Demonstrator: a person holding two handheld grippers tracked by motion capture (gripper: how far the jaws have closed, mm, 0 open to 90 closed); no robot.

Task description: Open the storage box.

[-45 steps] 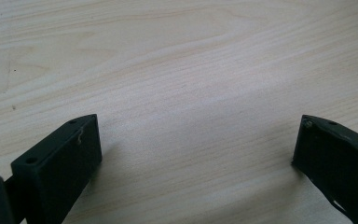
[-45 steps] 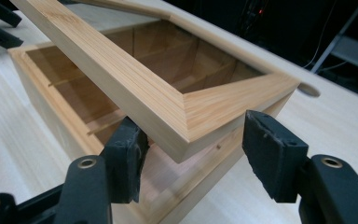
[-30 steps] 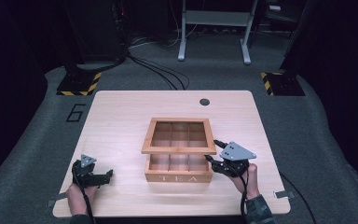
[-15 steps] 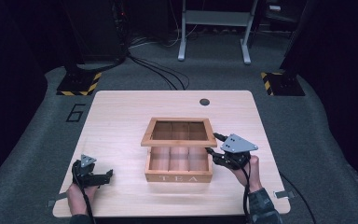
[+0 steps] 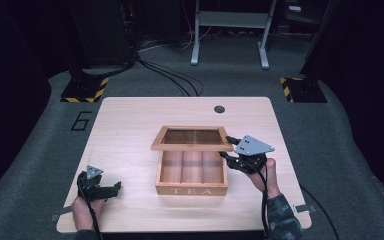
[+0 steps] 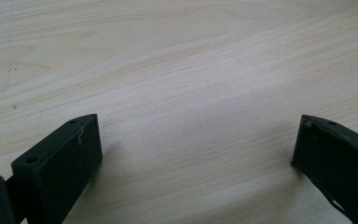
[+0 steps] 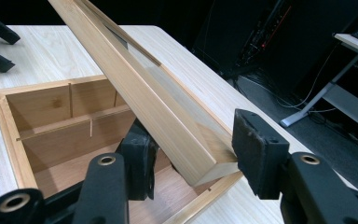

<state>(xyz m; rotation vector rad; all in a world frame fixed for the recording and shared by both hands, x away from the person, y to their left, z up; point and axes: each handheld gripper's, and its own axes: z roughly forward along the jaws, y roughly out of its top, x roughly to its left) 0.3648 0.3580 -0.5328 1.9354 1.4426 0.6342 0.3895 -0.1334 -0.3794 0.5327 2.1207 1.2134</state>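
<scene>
A wooden tea box (image 5: 192,190) with divided compartments stands at the middle of the table, "TEA" on its front wall. Its framed glass lid (image 5: 190,146) is tilted up, hinged at the far side. My right gripper (image 5: 227,148) is shut on the lid's right front corner. In the right gripper view the lid (image 7: 135,88) slants up between the jaws of the right gripper (image 7: 198,158), one pad under it and one on its outer side, above the box (image 7: 9,135). These jaws have just been closing. My left gripper (image 5: 115,187) rests open on the bare table at the front left, nothing in it (image 6: 196,140).
A small black round cap (image 5: 219,108) sits in the tabletop at the far right. The light wooden table (image 5: 130,125) stands on grey carpet with cables, two yellow-and-black striped bases (image 5: 82,90) and a metal stand (image 5: 230,30) behind it.
The right gripper has risen with the lid's front edge, so the lid now stands further open above the box. The left gripper has stayed where it was.
</scene>
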